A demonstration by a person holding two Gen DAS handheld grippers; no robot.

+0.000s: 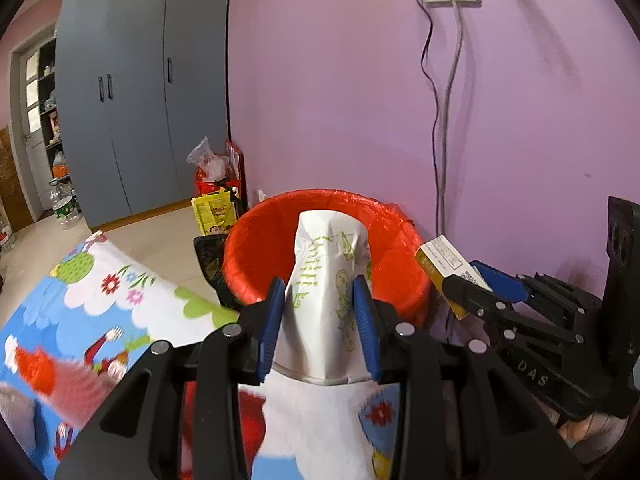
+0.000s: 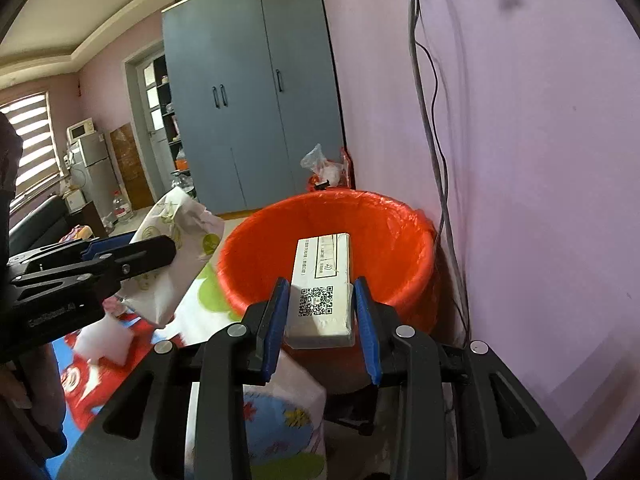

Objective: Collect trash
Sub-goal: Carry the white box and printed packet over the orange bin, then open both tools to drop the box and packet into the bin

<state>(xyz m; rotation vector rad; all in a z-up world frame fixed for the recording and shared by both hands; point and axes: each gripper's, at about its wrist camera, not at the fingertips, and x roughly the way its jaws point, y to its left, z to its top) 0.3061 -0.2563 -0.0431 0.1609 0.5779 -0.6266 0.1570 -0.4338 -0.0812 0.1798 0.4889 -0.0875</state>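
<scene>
Left wrist view shows my left gripper [image 1: 320, 312] clamped on a crumpled paper cup [image 1: 326, 280], white with green print, its blue pads pressing the squashed sides. The cup points out over the rim of the orange-lined bin [image 1: 256, 264], which stands against the pink wall [image 1: 320, 80]. I judge the cup very light and soft: it has already folded in, so the pads have a fair bite on the flattened middle, but it could slide out if I tilt it steeply.

From the right wrist camera, my right gripper [image 2: 322, 312] is closed on a small white box [image 2: 322, 280] with a QR code on its face, held by its long sides near the rear end, the front end reaching over the bin's mouth. It looks like thin card, stiff enough to hold its shape, light, probably smooth-faced; I cannot tell whether it is empty. Gripping across the narrow width suits it, since squeezing harder would only dent it.

Both pieces hang just above or short of the bin opening, beside the cartoon-print cloth [image 1: 120, 300]. The bag liner looks thin and loose, so I would let go well inside the rim rather than brush it.
</scene>
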